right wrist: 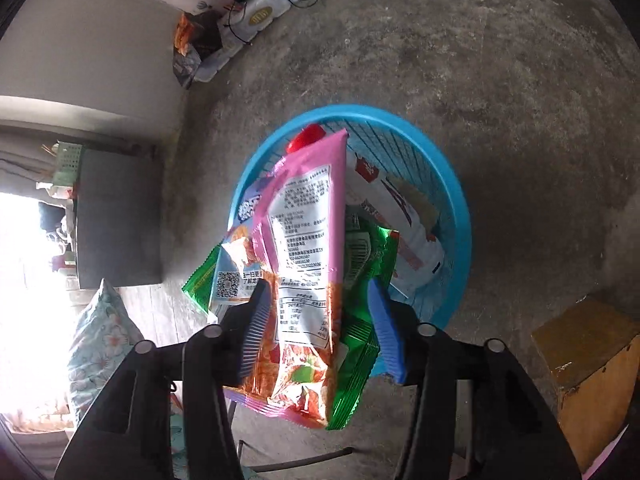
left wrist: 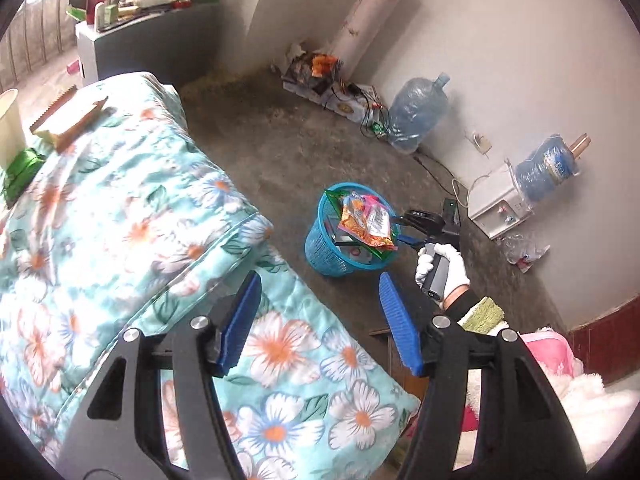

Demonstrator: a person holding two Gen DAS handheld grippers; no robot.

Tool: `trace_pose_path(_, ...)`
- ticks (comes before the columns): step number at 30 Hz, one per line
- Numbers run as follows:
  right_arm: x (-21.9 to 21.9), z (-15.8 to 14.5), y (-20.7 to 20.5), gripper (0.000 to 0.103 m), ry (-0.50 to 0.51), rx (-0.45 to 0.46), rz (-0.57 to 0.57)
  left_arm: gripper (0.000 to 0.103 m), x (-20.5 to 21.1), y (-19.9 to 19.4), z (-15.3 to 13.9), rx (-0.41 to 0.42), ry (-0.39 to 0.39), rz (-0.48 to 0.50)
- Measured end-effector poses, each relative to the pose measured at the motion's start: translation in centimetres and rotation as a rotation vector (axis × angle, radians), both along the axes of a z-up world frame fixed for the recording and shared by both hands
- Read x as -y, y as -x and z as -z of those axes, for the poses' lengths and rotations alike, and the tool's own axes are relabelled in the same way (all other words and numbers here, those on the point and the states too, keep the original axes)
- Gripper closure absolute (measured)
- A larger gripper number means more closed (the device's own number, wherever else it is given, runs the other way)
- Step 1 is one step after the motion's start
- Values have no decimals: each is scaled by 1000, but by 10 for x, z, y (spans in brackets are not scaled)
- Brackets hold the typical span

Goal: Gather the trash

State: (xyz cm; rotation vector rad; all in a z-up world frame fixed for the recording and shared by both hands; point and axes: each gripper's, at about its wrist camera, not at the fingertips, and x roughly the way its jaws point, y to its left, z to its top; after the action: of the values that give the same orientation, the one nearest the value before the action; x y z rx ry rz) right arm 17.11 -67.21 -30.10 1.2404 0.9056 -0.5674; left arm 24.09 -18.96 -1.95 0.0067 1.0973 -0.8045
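A blue plastic basket (left wrist: 320, 248) stands on the concrete floor beside the bed; it also shows in the right wrist view (right wrist: 456, 216), holding several wrappers. My right gripper (right wrist: 318, 316) is open above the basket's near rim, with a pink and orange snack wrapper (right wrist: 304, 240) and a green wrapper (right wrist: 360, 344) lying between its blue fingers (right wrist: 384, 328). In the left wrist view the right gripper (left wrist: 404, 232) reaches to the basket with the wrapper (left wrist: 364, 224) over it. My left gripper (left wrist: 320, 320) is open and empty above the bed edge.
A floral quilt (left wrist: 120, 240) covers the bed. On it lie a brown wrapper (left wrist: 68, 120), a green packet (left wrist: 20, 168) and a cream cup (left wrist: 8, 124). Water bottles (left wrist: 416, 112), a dispenser (left wrist: 500, 208) and boxes line the wall. A wooden stool (right wrist: 592, 368) stands near the basket.
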Motion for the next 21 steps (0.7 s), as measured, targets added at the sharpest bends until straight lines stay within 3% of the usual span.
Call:
trace_pose_path(6,-12,-52,35,51,97,20,-1,44,-39,41,-25,130,55,-3)
trace_pose_path(8,-30,-77,47,51,159,33,-32,38,-49,58,-32,178,61,-4)
trace_pose_path(10,-57,-108,58,51,231,62,-101,34,-58,74,-40,223,70,-24)
trace_pose_path(13,-111,-162,76,51,353,126,-221,17,-75,97,-47,291,103,-106)
trace_pose_path(15,-149,-200,90,50,457,172,-295,15,-88,108,-53,338,124,-194)
trace_pose_path(16,-170,-219,98,44,518,196,-332,10,-95,113,-55,352,122,-244)
trace_pose_path(21,-284,-300,144,6,873,341,-457,9,-119,140,-58,393,62,-421)
